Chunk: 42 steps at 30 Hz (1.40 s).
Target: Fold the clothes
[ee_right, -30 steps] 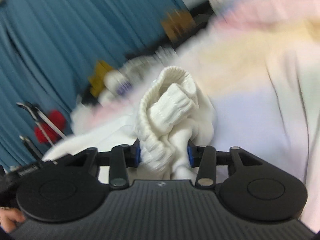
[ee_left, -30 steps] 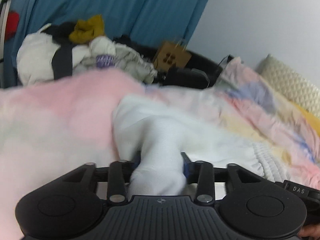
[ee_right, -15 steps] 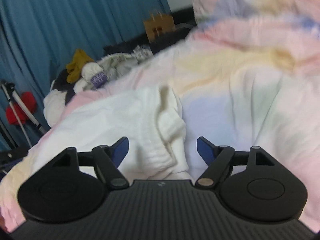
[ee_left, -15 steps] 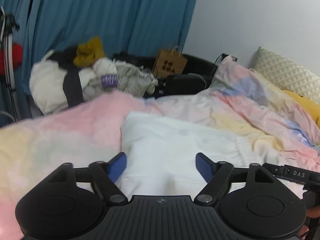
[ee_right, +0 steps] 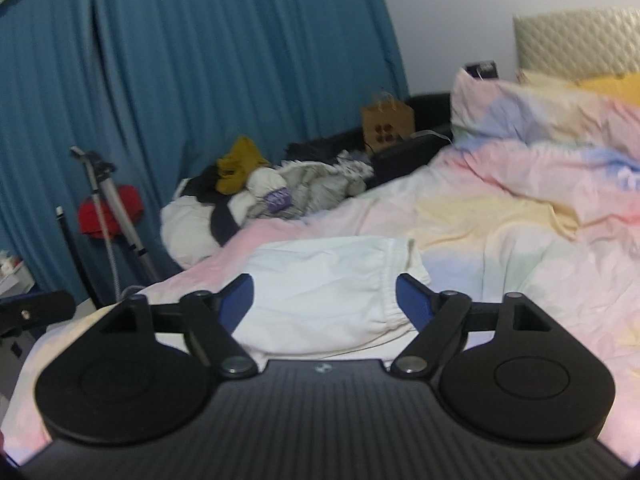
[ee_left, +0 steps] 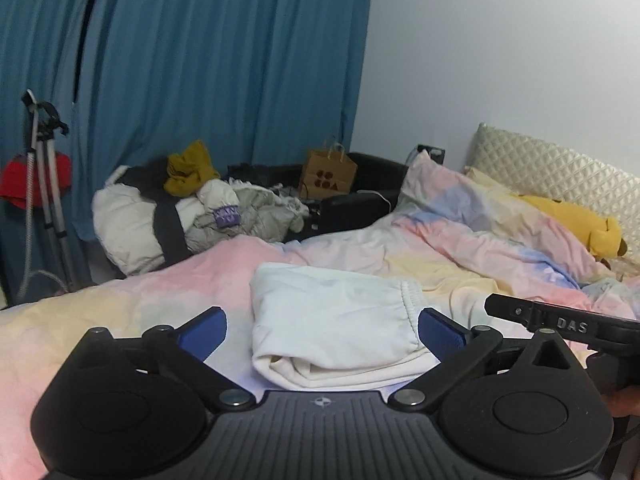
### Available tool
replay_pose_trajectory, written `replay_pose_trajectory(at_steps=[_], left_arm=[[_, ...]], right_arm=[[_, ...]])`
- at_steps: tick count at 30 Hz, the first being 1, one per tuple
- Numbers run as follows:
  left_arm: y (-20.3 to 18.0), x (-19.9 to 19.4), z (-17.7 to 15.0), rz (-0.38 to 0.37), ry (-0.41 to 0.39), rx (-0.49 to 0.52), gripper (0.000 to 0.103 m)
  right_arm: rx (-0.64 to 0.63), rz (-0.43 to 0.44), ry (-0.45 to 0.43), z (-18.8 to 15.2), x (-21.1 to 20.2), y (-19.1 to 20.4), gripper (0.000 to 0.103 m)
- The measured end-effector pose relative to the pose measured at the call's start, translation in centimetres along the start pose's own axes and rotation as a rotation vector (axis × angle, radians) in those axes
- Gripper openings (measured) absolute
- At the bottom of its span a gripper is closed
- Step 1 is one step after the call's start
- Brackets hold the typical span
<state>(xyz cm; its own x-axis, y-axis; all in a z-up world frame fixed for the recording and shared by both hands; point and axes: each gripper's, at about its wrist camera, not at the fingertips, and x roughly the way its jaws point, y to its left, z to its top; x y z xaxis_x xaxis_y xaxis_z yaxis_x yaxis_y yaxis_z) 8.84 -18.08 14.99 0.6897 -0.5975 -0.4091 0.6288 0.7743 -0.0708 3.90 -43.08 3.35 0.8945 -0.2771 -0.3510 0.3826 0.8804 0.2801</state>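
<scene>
1. The folded white garment lies on the pastel duvet.
2. The left gripper hangs above it, jaws opening wide, gripping nothing.
3. The right gripper likewise: jaws opening, nothing pinched.

folded garment on duvet | clothes pile behind | paper bag behind-right
</scene>
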Motion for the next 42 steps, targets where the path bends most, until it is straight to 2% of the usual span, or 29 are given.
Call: replay_pose_trajectory(at_steps=[6,11,19,22,33,42], left_arm=[[0.4,-5.1,-2.2,0.032,-0.026,-0.019,0.103],[1.2,-7.1,-4.4,0.077,-0.046,-0.038,0.103],[2.3,-6.6,-7.0,0.138,-0.02,-0.023,0.103],[2.8,-6.4,-7.5,0.157,-0.015,-0.02,0.103],[3.3,-6.8,-7.6,0.2,-0.013,-0.03,0.103],[3.2,-7.3,-7.6,0.213,-0.017,-0.029,0.103]], right_arm=[[-0.067,0.013,-0.001,-1.4,-3.1,2.4,0.088],[-0.102,-0.015,-0.012,-3.4,-3.6,3.6,0.088],[-0.101,-0.047,-0.009,-6.4,-2.0,3.6,0.088],[-0.098,-0.059,-0.037,-6.9,-2.1,3.6,0.088],[-0.182,-0.072,-0.045,-8.3,-1.3,5.2,0.088],[-0.157,-0.074,-0.03,-8.1,-1.2,4.8,0.088]])
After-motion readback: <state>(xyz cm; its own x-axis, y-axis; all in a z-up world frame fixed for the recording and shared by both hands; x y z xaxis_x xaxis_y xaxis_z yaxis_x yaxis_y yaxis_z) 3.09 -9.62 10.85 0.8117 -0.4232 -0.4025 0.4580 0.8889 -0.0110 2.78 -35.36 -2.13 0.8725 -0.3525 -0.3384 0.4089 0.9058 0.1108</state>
